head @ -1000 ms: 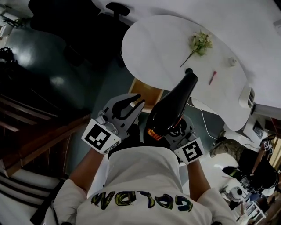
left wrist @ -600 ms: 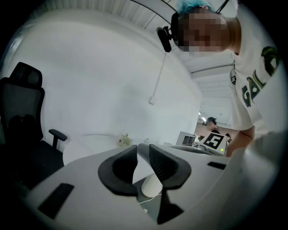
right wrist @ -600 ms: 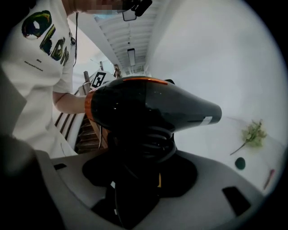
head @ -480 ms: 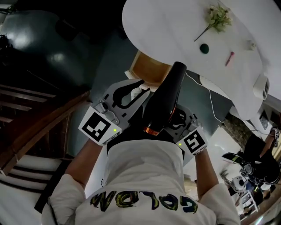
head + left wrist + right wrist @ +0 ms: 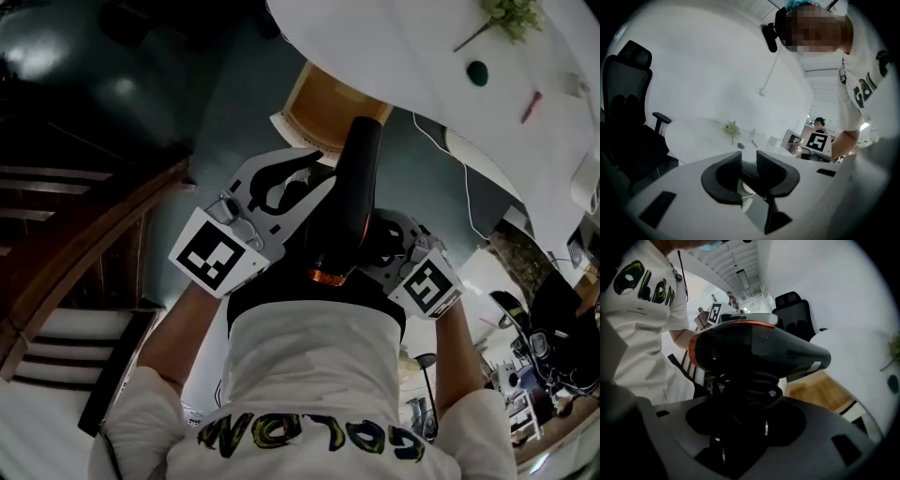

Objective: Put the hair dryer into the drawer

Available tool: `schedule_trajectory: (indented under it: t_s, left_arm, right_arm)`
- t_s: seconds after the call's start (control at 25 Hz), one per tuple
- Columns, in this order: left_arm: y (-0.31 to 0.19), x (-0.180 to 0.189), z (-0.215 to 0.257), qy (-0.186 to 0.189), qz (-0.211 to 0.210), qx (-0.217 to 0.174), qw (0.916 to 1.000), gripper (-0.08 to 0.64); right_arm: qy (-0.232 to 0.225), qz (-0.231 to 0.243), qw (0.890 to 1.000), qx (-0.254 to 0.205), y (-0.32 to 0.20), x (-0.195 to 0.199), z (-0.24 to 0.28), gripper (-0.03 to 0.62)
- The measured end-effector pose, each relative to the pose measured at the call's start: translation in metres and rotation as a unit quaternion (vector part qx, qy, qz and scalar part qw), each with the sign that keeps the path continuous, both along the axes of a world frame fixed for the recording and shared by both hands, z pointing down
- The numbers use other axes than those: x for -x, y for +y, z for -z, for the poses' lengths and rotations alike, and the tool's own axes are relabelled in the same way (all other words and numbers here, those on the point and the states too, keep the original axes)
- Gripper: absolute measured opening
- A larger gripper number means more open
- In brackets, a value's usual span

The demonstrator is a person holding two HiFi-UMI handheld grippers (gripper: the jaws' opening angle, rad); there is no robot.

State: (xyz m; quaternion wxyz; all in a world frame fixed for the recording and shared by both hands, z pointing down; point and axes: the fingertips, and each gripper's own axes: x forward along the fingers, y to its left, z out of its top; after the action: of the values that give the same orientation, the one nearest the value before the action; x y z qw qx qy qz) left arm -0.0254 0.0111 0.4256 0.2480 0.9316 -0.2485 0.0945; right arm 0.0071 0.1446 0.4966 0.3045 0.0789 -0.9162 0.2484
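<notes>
Head view: the dryer (image 5: 356,202) is clamped by its handle in the right gripper (image 5: 382,242). Its long axis is aimed at the open drawer (image 5: 328,105) under the table (image 5: 403,47) edge.

Left gripper view: the left gripper (image 5: 749,161) is seen slightly parted and empty.

Right gripper view: the cord-wrapped handle is gripped.

Since a second ago, the nozzle has been brought nearer the drawer.

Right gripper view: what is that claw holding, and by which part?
The right claw holds the black hair dryer by its handle, where the cord is coiled around it. The left claw holds nothing.
</notes>
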Motion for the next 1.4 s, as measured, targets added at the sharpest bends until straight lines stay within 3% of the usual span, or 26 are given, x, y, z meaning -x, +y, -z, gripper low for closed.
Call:
schedule_trajectory:
  t_s: [0.52, 0.72, 1.4]
  left_arm:
    - [0.008, 0.007, -0.059, -0.010, -0.014, 0.032, 0.9993, 0.107]
    - [0.000, 0.006, -0.075, -0.013, -0.015, 0.040, 0.9990, 0.103]
    - [-0.024, 0.025, -0.112, -0.047, -0.030, 0.045, 0.9974, 0.103]
  right_arm:
    - [0.036, 0.045, 0.994, 0.093, -0.010, 0.004, -0.059, 0.256]
    - [0.060, 0.056, 0.991, 0.103, -0.025, 0.002, -0.080, 0.256]
    - [0.136, 0.023, 0.983, 0.125, -0.078, 0.008, -0.132, 0.256]
